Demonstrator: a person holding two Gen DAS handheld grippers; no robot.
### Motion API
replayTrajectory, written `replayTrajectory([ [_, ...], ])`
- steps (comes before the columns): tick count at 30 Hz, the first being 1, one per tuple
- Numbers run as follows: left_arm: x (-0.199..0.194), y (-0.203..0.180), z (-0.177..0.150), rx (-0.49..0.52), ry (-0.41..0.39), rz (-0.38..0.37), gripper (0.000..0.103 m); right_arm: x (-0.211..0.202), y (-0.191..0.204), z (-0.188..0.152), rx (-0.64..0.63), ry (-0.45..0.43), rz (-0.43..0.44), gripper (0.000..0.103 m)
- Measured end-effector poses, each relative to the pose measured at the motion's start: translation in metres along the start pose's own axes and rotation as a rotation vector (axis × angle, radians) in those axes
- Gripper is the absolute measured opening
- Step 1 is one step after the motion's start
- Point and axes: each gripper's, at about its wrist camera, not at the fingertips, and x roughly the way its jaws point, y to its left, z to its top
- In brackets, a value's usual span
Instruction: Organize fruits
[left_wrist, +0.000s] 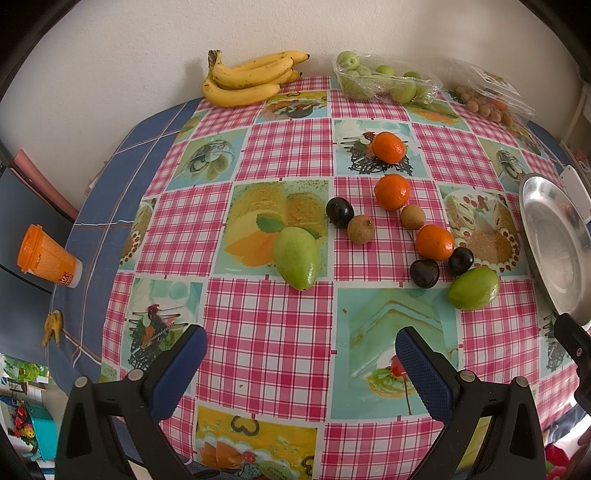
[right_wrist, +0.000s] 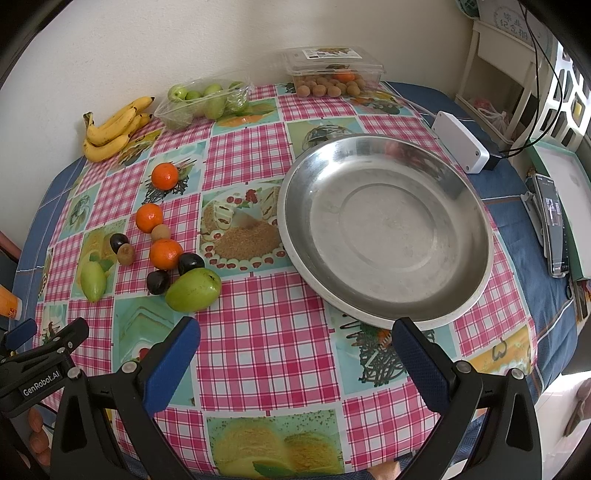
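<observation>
Both grippers hover over the near edge of the table (right_wrist: 258, 350), nothing held. Left gripper (left_wrist: 301, 363): blue-padded fingers spread wide. Right gripper (right_wrist: 295, 356): same, spread wide, sitting just near of the steel plate (right_wrist: 388, 221), which has no fruit in it. Loose fruit is clustered on the checked cloth left of the plate: three tangerines, far one (left_wrist: 388, 147), middle one (left_wrist: 392, 191), near one (left_wrist: 434, 241); three dark plums (left_wrist: 340, 212) (left_wrist: 424, 273) (left_wrist: 461, 260); two small brown longans (left_wrist: 361, 229) (left_wrist: 413, 216); two green mangoes, one (left_wrist: 296, 256) off to the left by itself, the other (left_wrist: 474, 288) nearest the plate, touching or almost touching a plum. Far edge by the wall: banana bunch (left_wrist: 251, 79), clear tray of green fruit (left_wrist: 384, 79), clear box of longans (right_wrist: 332, 72). Orange cup (left_wrist: 46, 256) lies tipped at the far-left table edge, a piece of banana peel (left_wrist: 53, 326) near it. White box (right_wrist: 461, 142) and a phone (right_wrist: 552, 229) sit right of the plate.
</observation>
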Motion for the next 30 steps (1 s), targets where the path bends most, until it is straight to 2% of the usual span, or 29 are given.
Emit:
replayTrajectory([
  [21,0.007,0.002,-0.001,-0.023,0.022,-0.012,0.103,0.001,0.004,0.001,-0.015,0.000,-0.002,0.103],
  [30,0.010,0.003,0.018,-0.047,0.011,-0.013,0.103,0.007,0.017,0.005,-0.066,0.013,-0.010,0.103],
])
